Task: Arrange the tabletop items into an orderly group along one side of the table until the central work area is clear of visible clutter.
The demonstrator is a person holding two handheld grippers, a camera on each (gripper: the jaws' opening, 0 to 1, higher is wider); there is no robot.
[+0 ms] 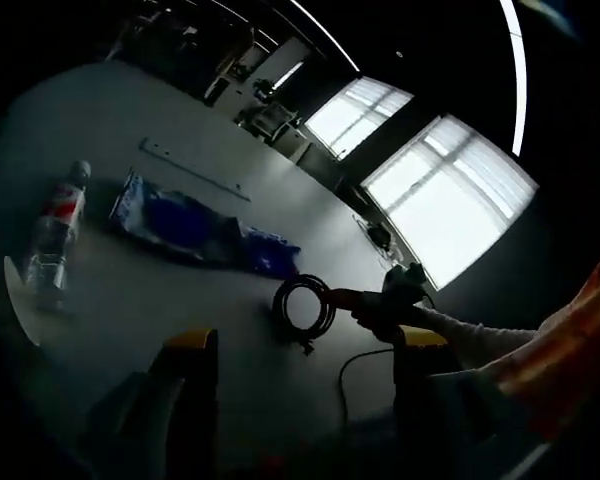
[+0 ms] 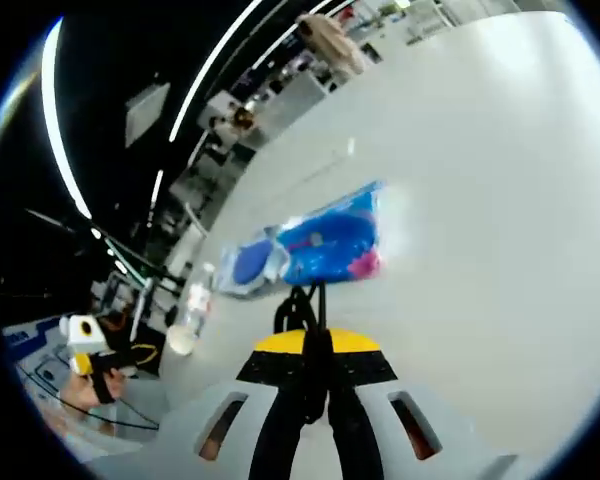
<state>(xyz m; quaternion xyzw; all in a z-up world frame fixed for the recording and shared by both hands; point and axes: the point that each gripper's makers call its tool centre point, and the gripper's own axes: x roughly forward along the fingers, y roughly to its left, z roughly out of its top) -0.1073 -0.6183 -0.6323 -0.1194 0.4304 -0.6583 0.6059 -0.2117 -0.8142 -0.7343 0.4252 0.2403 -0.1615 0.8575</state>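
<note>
Left gripper view gives me my left gripper point(image 1: 302, 350) with its yellow-tipped fingers point(image 1: 192, 342) spread wide over the bench point(image 1: 180, 300), holding nothing. Ahead of them lies a blue packet point(image 1: 195, 228), and a clear bottle point(image 1: 55, 235) lies on its side further left. My right gripper point(image 1: 365, 303) comes in from the right, gripping a black cable coil point(image 1: 304, 304). In the right gripper view the fingers point(image 2: 315, 345) are pressed together on that coil point(image 2: 300, 305), with the packet point(image 2: 320, 245) just beyond and the bottle point(image 2: 192, 310) to its left.
</note>
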